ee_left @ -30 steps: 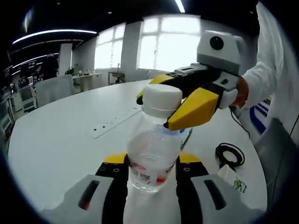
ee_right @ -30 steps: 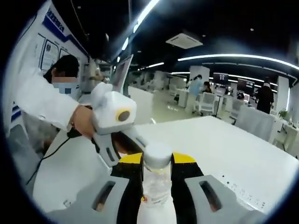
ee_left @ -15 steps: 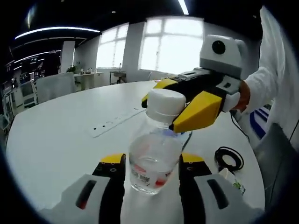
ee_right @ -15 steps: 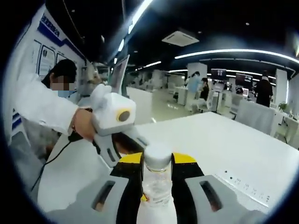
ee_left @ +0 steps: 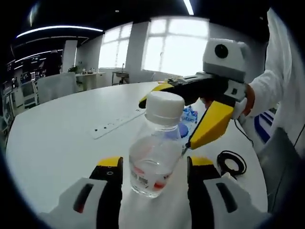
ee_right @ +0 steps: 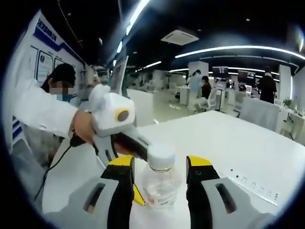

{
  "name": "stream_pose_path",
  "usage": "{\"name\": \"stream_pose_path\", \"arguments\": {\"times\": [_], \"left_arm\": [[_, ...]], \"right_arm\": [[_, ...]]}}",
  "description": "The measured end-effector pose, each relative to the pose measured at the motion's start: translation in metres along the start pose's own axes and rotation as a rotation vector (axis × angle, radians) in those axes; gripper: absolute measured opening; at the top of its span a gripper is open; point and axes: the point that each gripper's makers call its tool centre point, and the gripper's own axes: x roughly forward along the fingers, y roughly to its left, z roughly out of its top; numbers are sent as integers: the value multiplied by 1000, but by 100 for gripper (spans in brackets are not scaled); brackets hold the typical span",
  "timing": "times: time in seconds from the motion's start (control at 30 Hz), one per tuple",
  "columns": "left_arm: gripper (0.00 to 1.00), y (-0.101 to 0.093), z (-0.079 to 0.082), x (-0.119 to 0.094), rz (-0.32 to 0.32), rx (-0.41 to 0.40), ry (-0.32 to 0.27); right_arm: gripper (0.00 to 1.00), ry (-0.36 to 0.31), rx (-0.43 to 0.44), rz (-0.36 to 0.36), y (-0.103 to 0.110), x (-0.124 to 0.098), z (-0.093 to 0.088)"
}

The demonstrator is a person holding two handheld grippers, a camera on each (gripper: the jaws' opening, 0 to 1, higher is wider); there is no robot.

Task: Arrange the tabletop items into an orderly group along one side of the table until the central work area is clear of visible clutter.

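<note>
Jaws spread on both grippers, seemingly clear of one bottle (ee_left: 155, 155).

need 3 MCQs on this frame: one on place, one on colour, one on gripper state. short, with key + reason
1. Where is the bottle?
A. between the left gripper's jaws
B. lying flat by the coiled cable
C. on a chair

2. What colour is the bottle's cap?
A. red
B. white
C. blue

3. How do the right gripper's jaws stand?
A. clamped on the cap
B. spread, with gaps either side of the bottle
C. closed on the cable

Key: 1 A, the bottle stands upright between the black-and-yellow jaws in the left gripper view. 2 B, the cap is plain white in both views. 3 B, in the right gripper view both jaws stand clear of the bottle.
</note>
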Motion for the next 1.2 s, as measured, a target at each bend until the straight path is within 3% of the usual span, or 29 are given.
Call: {"name": "stream_pose_path", "arguments": {"times": [1.2], "left_arm": [[83,-6,9,-35,73,-44,-21]], "right_arm": [[72,20,60,-40,-7,-31,-3]]}}
